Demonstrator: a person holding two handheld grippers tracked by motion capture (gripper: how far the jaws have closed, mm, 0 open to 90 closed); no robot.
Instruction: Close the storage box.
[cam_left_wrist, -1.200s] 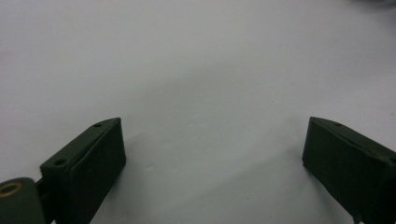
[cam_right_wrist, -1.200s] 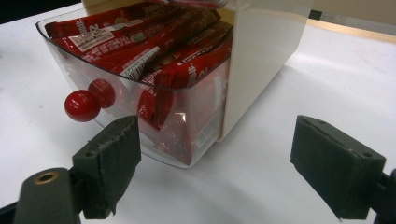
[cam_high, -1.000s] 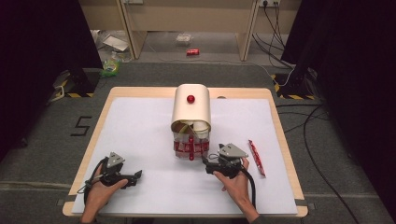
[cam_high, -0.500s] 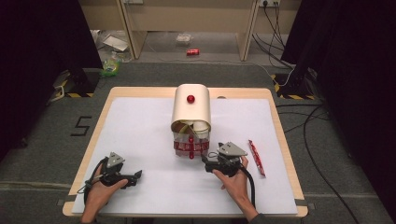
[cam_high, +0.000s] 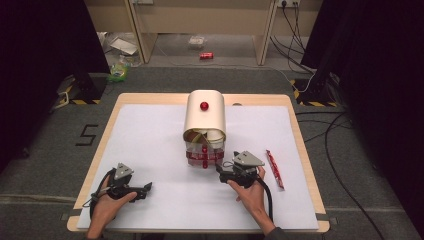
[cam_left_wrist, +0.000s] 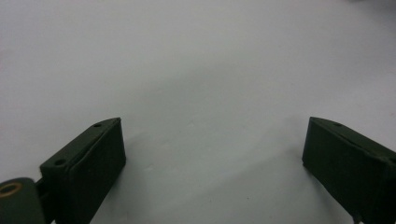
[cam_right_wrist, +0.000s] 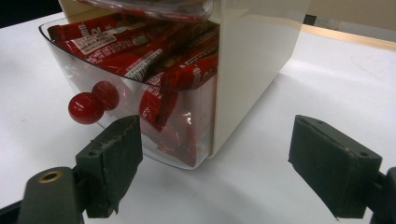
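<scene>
A cream box (cam_high: 205, 116) with a red knob (cam_high: 204, 106) on its top stands mid-table. Its clear front drawer (cam_high: 204, 153) is pulled out and holds several red snack packets (cam_right_wrist: 140, 65); the drawer's own red knob (cam_right_wrist: 84, 108) sticks out. My right gripper (cam_high: 223, 171) rests on the table just right of the drawer, open, with the drawer's corner ahead of its jaws in the right gripper view (cam_right_wrist: 215, 158). My left gripper (cam_high: 145, 189) lies near the front left of the table, open over bare white surface (cam_left_wrist: 212, 154). One red packet (cam_high: 274, 168) lies on the table right of my right hand.
The white mat (cam_high: 150, 145) covers a wooden table (cam_high: 150, 98). On the floor beyond lie a red can (cam_high: 206, 56), some litter (cam_high: 120, 70) and cables (cam_high: 300, 30). Dark curtains hang at both sides.
</scene>
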